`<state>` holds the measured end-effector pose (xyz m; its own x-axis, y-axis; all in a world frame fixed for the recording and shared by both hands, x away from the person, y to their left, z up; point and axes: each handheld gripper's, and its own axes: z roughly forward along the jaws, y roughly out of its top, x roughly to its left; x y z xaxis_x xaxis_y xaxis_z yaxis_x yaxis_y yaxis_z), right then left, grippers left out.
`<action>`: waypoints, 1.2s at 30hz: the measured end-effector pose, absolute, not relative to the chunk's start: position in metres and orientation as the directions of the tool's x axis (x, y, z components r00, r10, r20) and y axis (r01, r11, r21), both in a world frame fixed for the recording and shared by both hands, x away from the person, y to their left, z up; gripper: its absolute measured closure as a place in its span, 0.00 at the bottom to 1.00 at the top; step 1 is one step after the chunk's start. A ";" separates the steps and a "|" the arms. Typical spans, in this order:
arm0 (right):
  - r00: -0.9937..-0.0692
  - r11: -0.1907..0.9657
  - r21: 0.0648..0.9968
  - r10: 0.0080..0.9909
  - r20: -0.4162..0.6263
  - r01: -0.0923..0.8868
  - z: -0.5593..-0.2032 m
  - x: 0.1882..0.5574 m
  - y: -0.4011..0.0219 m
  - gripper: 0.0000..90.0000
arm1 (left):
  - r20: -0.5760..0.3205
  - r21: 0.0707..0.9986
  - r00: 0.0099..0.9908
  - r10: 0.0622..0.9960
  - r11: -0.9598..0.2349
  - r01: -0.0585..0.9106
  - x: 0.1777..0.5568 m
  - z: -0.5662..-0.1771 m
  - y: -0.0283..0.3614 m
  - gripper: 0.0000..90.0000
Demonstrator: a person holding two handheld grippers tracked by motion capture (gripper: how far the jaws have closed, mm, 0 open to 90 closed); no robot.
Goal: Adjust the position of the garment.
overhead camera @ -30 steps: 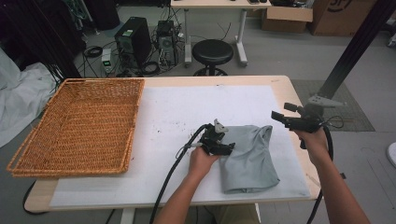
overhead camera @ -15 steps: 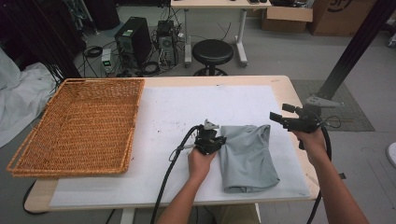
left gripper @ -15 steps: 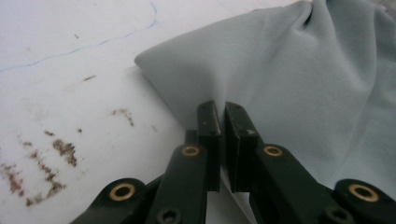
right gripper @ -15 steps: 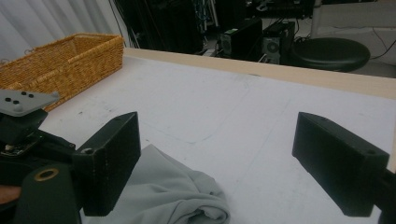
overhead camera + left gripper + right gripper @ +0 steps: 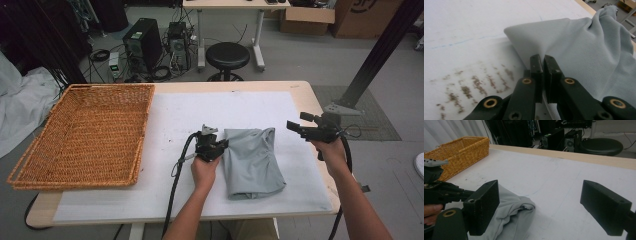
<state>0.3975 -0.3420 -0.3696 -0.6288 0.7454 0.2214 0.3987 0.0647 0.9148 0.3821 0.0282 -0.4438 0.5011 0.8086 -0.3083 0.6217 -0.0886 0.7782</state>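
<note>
A crumpled grey cloth (image 5: 252, 160) lies on the white mat, right of centre. My left gripper (image 5: 225, 144) sits at the cloth's left edge, and in the left gripper view its jaws (image 5: 542, 58) are pinched together on a fold of the cloth (image 5: 579, 45). My right gripper (image 5: 292, 125) hovers above the table's right side, beyond the cloth's upper right corner, with its jaws wide apart and nothing between them (image 5: 540, 195). The right gripper view looks over the cloth (image 5: 509, 215) toward the left gripper (image 5: 439, 192).
A large wicker basket (image 5: 110, 86) takes up the left of the table, also seen far off (image 5: 461, 150). The white mat (image 5: 200, 110) covers most of the tabletop. Behind the table stand a black stool (image 5: 227, 55) and computer towers on the floor.
My left gripper has closed on the cloth's left edge and shifted left, drawing that edge with it. The right gripper has stayed where it was.
</note>
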 end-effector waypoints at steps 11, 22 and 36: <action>-0.630 0.071 0.913 0.745 0.219 0.401 -0.371 0.398 -0.338 0.17 | -0.340 0.771 0.458 0.821 -0.036 0.636 0.391 -0.444 0.052 0.88; -0.644 0.095 0.903 0.732 0.222 0.420 -0.386 0.406 -0.318 0.52 | -0.343 0.819 0.577 0.741 -0.064 0.570 0.351 -0.428 0.046 0.55; -0.631 0.204 0.822 0.743 0.223 0.531 -0.430 0.450 -0.265 0.94 | -0.351 0.820 0.685 0.638 -0.144 0.554 0.302 -0.430 0.034 0.55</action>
